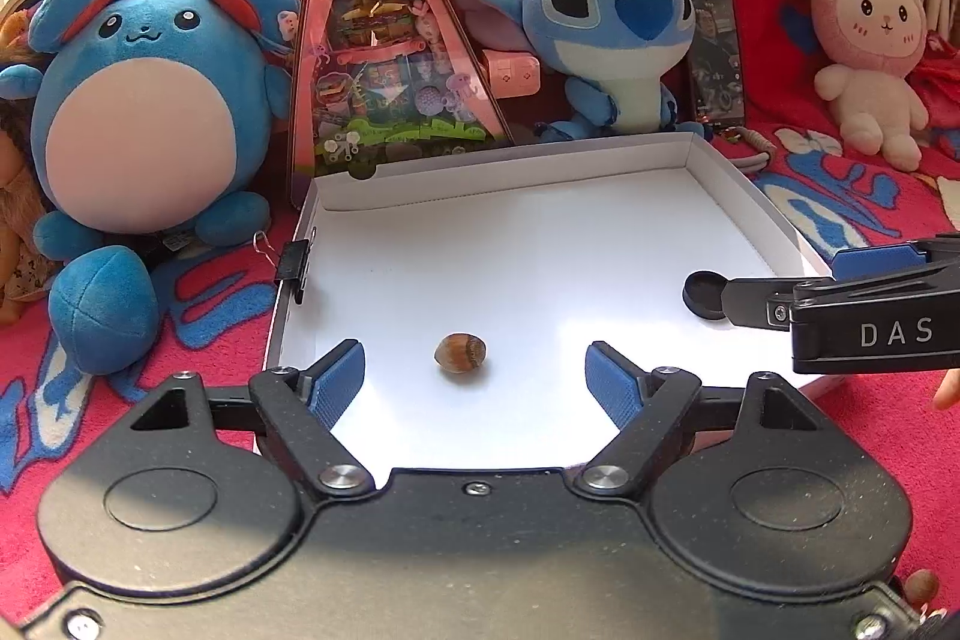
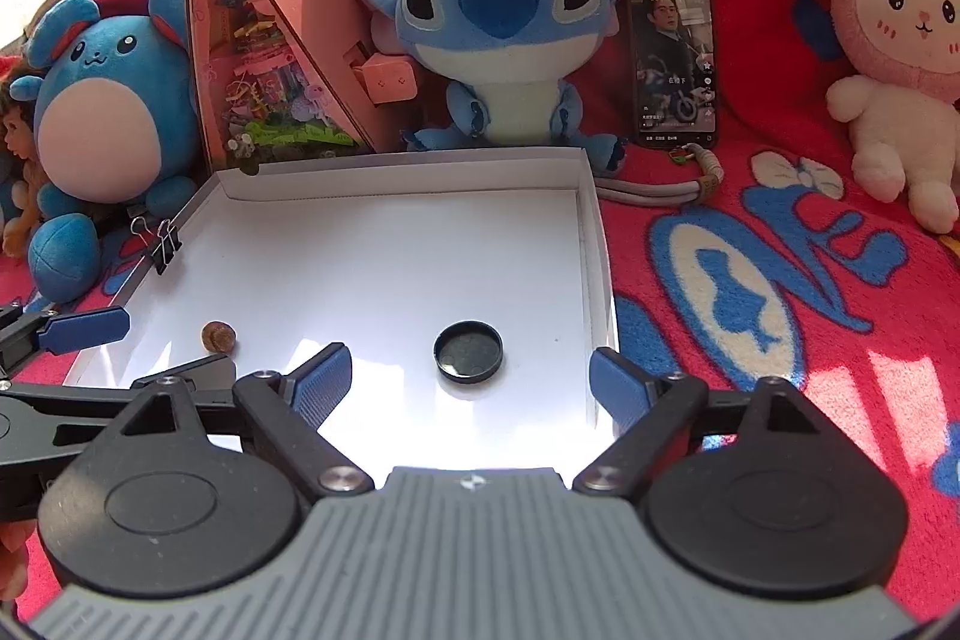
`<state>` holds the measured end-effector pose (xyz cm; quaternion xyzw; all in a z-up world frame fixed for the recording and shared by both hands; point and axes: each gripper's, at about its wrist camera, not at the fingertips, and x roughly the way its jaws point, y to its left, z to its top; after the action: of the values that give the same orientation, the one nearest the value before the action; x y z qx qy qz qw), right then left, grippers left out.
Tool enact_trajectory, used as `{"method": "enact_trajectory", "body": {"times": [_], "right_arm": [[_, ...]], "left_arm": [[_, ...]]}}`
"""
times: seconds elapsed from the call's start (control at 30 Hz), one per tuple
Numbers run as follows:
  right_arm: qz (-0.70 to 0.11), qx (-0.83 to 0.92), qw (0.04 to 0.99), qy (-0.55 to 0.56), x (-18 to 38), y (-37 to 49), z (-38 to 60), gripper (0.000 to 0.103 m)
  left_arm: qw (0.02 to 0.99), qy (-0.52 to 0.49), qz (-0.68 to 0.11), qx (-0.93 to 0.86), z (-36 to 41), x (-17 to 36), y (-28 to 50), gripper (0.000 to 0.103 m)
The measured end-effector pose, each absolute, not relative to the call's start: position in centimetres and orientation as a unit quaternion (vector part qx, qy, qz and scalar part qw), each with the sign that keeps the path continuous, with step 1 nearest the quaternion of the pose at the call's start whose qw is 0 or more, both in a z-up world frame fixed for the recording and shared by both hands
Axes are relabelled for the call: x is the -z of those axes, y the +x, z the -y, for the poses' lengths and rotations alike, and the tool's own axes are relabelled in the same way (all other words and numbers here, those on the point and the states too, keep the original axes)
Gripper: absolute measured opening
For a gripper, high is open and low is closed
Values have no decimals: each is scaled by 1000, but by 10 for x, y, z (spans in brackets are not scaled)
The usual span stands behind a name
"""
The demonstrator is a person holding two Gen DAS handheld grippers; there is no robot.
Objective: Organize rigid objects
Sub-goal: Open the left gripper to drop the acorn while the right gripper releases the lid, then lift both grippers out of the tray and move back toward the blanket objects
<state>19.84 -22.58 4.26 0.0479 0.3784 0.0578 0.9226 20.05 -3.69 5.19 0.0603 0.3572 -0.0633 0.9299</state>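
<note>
A shallow white cardboard box [image 1: 510, 172] [image 2: 420, 172] lies on a red blanket. On its floor rests a brown hazelnut [image 1: 460, 351] [image 2: 218, 336], and to its right a round black cap [image 2: 468, 352] [image 1: 703, 294] lies hollow side up. My left gripper [image 1: 474, 376] is open just behind the hazelnut, its blue pads [image 1: 336, 382] wide apart and touching nothing. My right gripper [image 2: 471, 379] stands open close behind the cap, which lies free on the box floor. Each gripper's finger shows in the other's view.
A black binder clip [image 1: 294, 265] [image 2: 163, 244] grips the box's left wall. Behind the box stand a round blue plush [image 1: 150, 118], a triangular pink toy package [image 1: 384, 40], a blue alien plush [image 2: 510, 22], a phone [image 2: 672, 52] and a pink rabbit plush [image 2: 894, 40].
</note>
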Motion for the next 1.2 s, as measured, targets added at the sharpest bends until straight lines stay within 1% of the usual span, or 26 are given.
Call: {"method": "enact_trajectory", "body": {"times": [0.37, 0.77, 1.2], "right_arm": [[-354, -71, 931, 49, -50, 165, 232, 96], [-324, -92, 941, 29, -61, 124, 231, 103], [-304, -100, 948, 3, -60, 86, 228, 103]], "left_arm": [[933, 49, -347, 75, 25, -60, 165, 80], [937, 38, -335, 88, 14, -66, 120, 81], [931, 32, -349, 104, 12, -57, 83, 82]]}}
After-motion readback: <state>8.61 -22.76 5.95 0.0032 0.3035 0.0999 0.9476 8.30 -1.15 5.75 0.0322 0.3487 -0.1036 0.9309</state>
